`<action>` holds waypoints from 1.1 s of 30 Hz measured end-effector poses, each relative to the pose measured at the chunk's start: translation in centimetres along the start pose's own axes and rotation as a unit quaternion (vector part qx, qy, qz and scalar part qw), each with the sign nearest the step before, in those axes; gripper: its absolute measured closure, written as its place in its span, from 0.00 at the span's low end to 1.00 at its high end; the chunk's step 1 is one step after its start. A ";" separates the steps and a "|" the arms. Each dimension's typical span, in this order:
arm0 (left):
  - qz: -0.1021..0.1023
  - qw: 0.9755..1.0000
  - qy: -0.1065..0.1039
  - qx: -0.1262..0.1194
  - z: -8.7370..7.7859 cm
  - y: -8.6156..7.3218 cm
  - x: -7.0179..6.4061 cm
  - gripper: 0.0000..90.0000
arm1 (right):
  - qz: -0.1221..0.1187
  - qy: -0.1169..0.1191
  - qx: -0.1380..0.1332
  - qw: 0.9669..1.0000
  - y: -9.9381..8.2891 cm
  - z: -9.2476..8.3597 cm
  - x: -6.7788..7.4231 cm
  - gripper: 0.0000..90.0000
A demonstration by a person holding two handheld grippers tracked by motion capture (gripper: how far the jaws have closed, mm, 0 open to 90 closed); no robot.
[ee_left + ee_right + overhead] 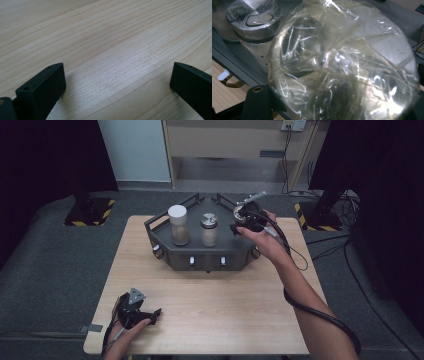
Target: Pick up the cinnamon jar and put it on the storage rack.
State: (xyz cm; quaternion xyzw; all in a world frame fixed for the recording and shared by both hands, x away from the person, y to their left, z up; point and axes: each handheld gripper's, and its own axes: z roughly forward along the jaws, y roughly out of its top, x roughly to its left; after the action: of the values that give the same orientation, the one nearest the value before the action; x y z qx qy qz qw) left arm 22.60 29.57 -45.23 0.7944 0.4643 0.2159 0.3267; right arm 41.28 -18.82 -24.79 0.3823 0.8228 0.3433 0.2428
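A dark grey tray (200, 262) stands at the back middle of the wooden table (215, 305). In it are a white-lidded jar (178, 225) of brown powder and a metal-lidded shaker (209, 230). Over the tray's right end my right gripper (244, 221) is shut on a small round jar (241, 213) covered with crinkled clear film. In the right gripper view that film-covered jar (342, 65) sits between the black jaws, with the shaker (254, 27) just behind it. My left gripper (156, 316) rests at the table's front left; its jaws stand wide apart over bare wood (117, 50).
The tray has raised rails at the back and small knobs (191, 261) on its front wall. A thick cable (320, 312) trails along the right forearm. Black stands with yellow-striped bases (90, 212) flank the table on the grey floor.
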 end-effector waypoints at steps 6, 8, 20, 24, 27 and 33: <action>0.000 1.000 0.000 0.000 0.0 0.0 0.0 0.00 | 0.004 0.004 0.003 1.000 0.3 0.5 -0.3 0.34; 0.000 1.000 0.000 0.000 0.0 0.0 0.0 0.00 | 0.006 0.006 0.004 1.000 0.3 0.8 -0.5 0.34; 0.000 1.000 0.000 0.000 0.0 0.0 0.0 0.00 | 0.015 0.013 0.013 1.000 0.5 2.2 -0.8 0.34; 0.000 1.000 0.001 -0.001 0.0 0.0 0.0 0.00 | 0.017 0.015 0.016 1.000 0.5 2.6 -0.8 0.34; 0.000 1.000 0.000 -0.001 0.0 0.0 0.0 0.00 | 0.017 0.016 0.017 1.000 0.5 2.8 -0.9 0.34; 0.000 1.000 0.000 -0.001 0.0 0.0 0.0 0.00 | 0.021 0.017 0.021 0.999 0.3 3.3 -1.0 0.34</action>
State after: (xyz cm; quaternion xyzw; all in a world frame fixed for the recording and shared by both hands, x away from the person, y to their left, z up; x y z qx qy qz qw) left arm 22.58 29.56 -45.25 0.7941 0.4644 0.2165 0.3271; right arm 44.14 -18.20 -26.54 0.3985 0.8258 0.3376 0.2130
